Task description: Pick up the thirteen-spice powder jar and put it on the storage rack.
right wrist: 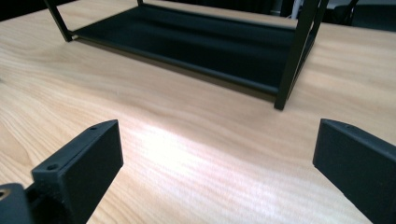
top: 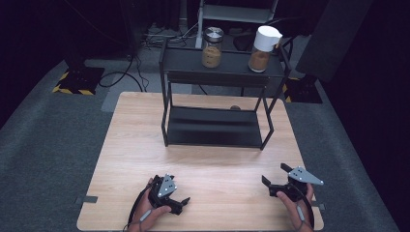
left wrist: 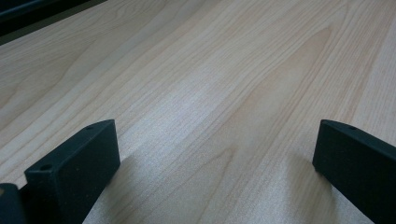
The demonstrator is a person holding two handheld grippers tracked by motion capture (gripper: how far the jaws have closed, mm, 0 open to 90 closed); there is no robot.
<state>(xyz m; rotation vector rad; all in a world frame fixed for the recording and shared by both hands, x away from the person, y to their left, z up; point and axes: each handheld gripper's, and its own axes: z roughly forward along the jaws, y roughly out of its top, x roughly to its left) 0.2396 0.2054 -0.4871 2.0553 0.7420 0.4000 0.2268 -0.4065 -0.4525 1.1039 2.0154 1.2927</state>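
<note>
Jaws on both grippers stood wide apart, nothing between them. Left gripper (top: 180, 200) sat low over the pale wooden table (top: 125, 145) near its front edge; its own view had bare wood grain between the black jaws. Right gripper (top: 274, 180) was near the front right corner, jaws spread and aimed toward the black metal two-tier shelf rack (top: 215, 126), whose lower tray and a corner post (right wrist: 292, 60) lay ahead in the right gripper view. Neither gripper touched anything but air, as far as could be told.

Things nearest the work: two jars on the rack's top shelf, well apart from both grippers. Clear glass jar w/ silver metal lid (top: 212, 47) stood upright left of centre, about half full of brown powder or granules. Clear glass jar w/ tall white cap (top: 262, 48) stood upright near the shelf's right end, also w/ brown contents. A small dark object sat on the table behind the rack, too small to identify.

Handling, as a guess: both jars stiff, smooth, prob. slippery & breakable, moderate weight from glass plus contents. Best hold would be across the glass body below the lid, squarely, jars kept upright. Lids could turn or lift off, so not a safe grab point.
</note>
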